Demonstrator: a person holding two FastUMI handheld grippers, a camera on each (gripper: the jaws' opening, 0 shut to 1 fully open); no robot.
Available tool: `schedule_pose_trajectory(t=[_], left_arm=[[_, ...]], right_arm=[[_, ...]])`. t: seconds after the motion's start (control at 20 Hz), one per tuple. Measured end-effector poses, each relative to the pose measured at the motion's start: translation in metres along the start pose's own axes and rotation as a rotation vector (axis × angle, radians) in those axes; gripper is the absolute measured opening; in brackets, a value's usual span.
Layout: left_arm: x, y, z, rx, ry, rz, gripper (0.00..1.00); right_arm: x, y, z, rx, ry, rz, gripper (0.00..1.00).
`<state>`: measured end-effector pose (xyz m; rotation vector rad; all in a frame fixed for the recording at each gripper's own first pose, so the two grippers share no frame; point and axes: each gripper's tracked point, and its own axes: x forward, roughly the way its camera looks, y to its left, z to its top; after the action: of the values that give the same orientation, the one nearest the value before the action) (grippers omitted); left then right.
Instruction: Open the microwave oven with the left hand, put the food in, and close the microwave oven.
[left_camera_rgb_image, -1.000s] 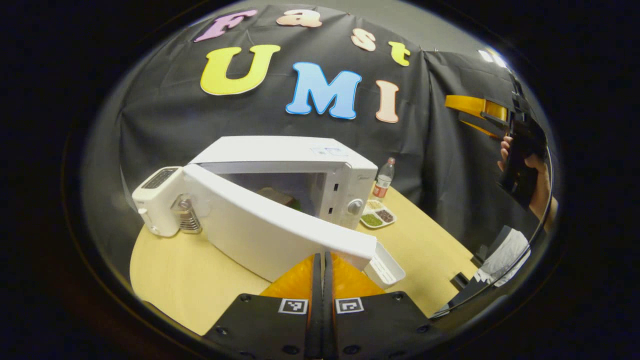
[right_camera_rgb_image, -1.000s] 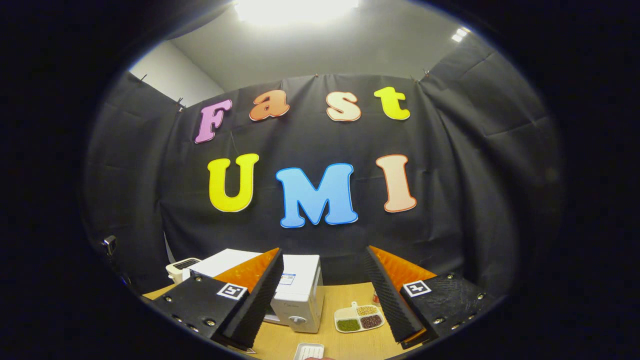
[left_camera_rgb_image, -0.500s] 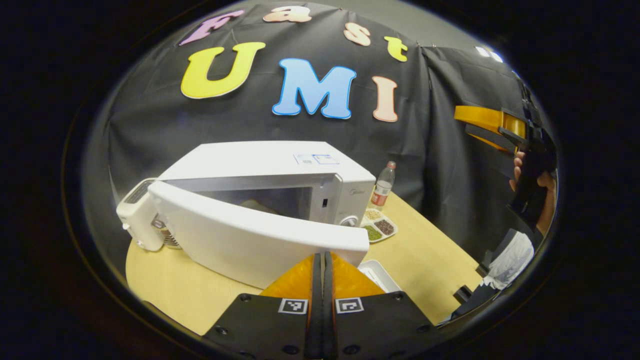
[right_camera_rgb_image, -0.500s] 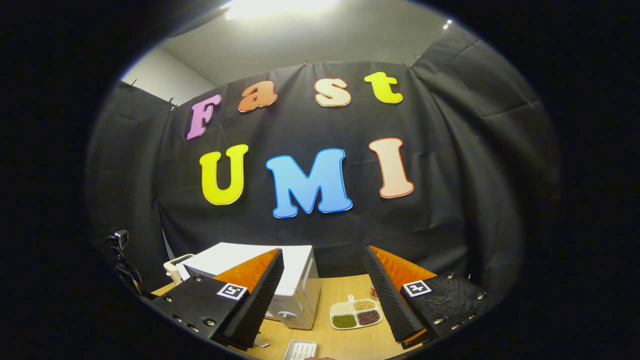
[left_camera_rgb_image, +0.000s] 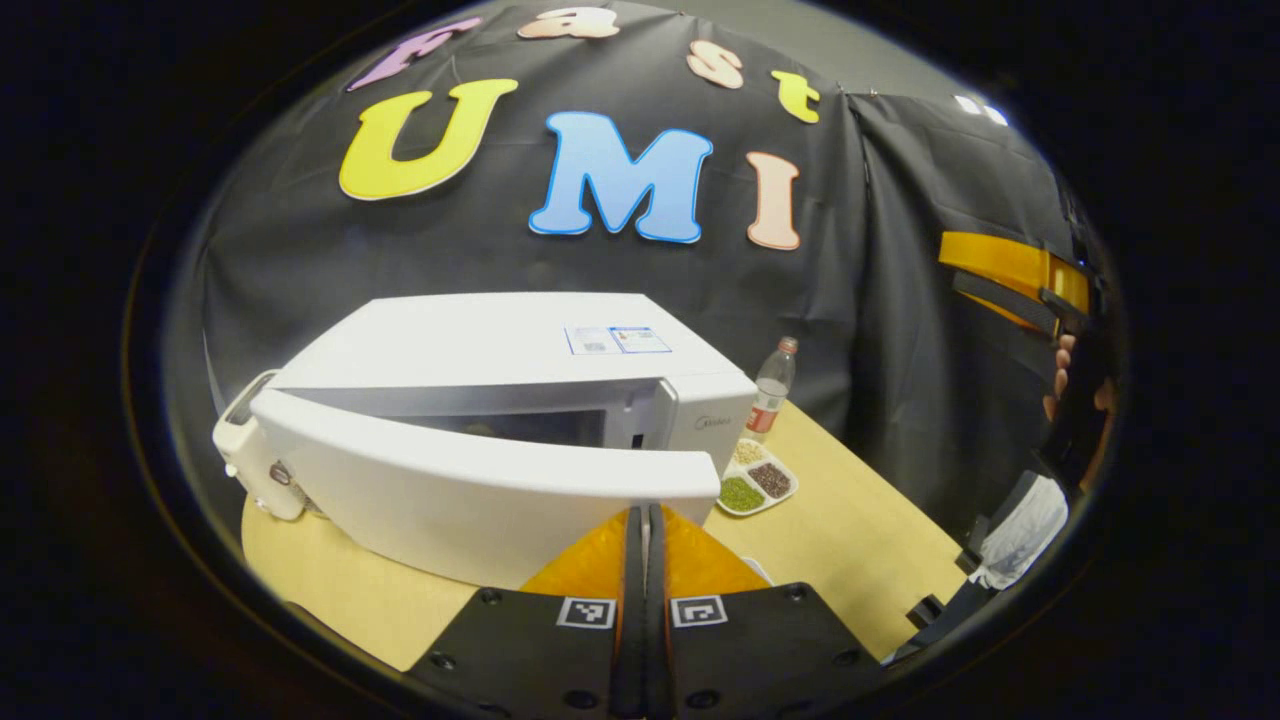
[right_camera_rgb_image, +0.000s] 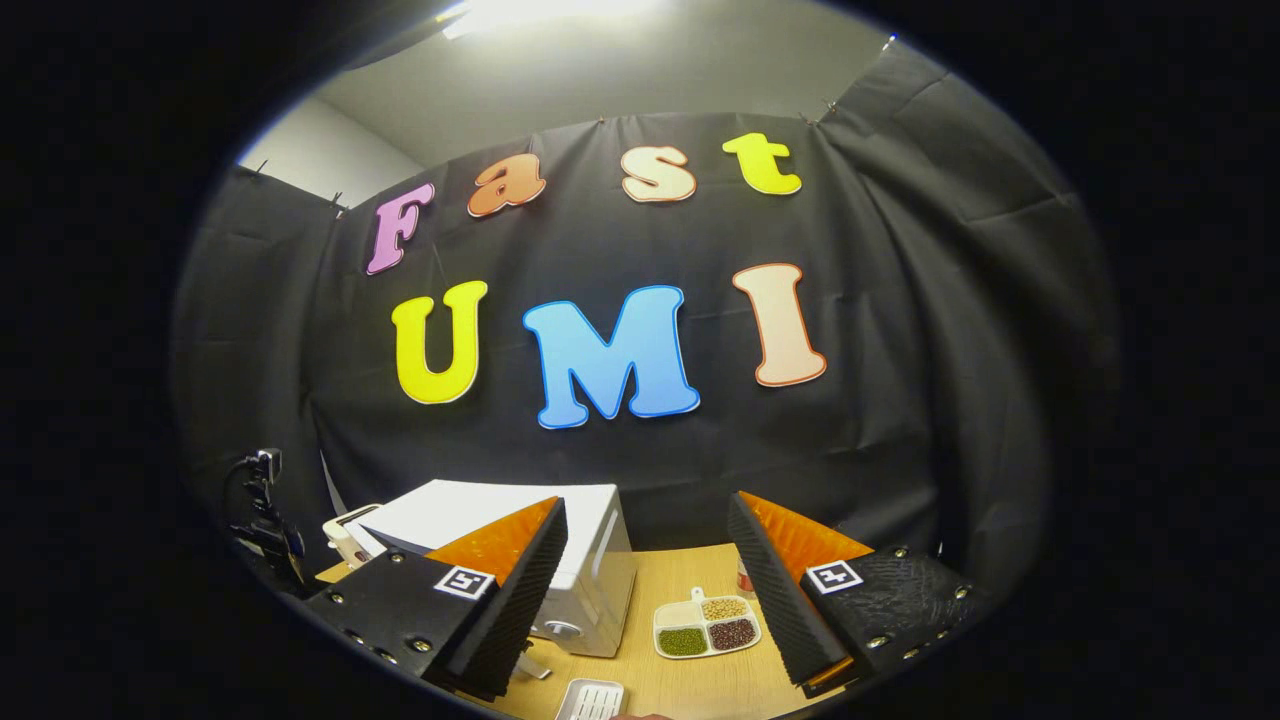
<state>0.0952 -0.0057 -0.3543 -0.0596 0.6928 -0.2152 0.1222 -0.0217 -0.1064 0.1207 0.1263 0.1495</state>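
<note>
In the left gripper view, the left gripper (left_camera_rgb_image: 645, 520) has its two fingers pressed flat together with nothing between them, and their tips meet the outer face of the microwave door (left_camera_rgb_image: 480, 490) near its free edge. The door stands ajar — a narrow gap shows the dark cavity behind it. The microwave oven (left_camera_rgb_image: 520, 350) sits toward the back left of the worktop (left_camera_rgb_image: 850, 530), with a white toaster (left_camera_rgb_image: 245, 455) just beside its left side. Whether food lies inside I cannot tell; the gap is too dim. A divided dish of beans (left_camera_rgb_image: 757, 477) lies near the oven's right front corner, and a bottle (left_camera_rgb_image: 770, 388) stands behind it by the back edge. At the right, a hand (left_camera_rgb_image: 1075, 385) holds the other gripper well above the worktop.

In the right gripper view, the right gripper (right_camera_rgb_image: 645, 590) hangs with its fingers spread wide — empty. Below it lie the microwave oven (right_camera_rgb_image: 590, 570), the divided dish (right_camera_rgb_image: 706, 627) and a white tray (right_camera_rgb_image: 592, 699) at the worktop's (right_camera_rgb_image: 670, 585) near edge.
</note>
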Motion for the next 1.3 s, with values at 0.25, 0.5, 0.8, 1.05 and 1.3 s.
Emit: schedule_pose_trajectory(t=[0.25, 0.5, 0.8, 1.05, 1.3], left_arm=[[0.022, 0.0, 0.014, -0.023, -0.012, 0.019, 0.06], [0.047, 0.003, 0.028, -0.02, -0.013, 0.045, 0.06], [0.059, 0.006, 0.032, -0.02, -0.005, 0.068, 0.08], [0.066, 0.01, 0.036, -0.032, -0.009, 0.093, 0.06], [0.07, 0.009, 0.038, -0.022, -0.022, 0.09, 0.06]], right_arm=[[0.002, -0.002, 0.001, -0.026, 0.006, 0.026, 0.97], [0.004, -0.013, -0.007, -0.024, 0.03, 0.034, 0.97], [0.006, -0.035, -0.017, -0.021, 0.051, 0.016, 0.97], [0.007, -0.043, -0.017, -0.016, 0.06, 0.011, 0.97], [0.007, -0.043, -0.018, -0.024, 0.062, 0.015, 0.98]])
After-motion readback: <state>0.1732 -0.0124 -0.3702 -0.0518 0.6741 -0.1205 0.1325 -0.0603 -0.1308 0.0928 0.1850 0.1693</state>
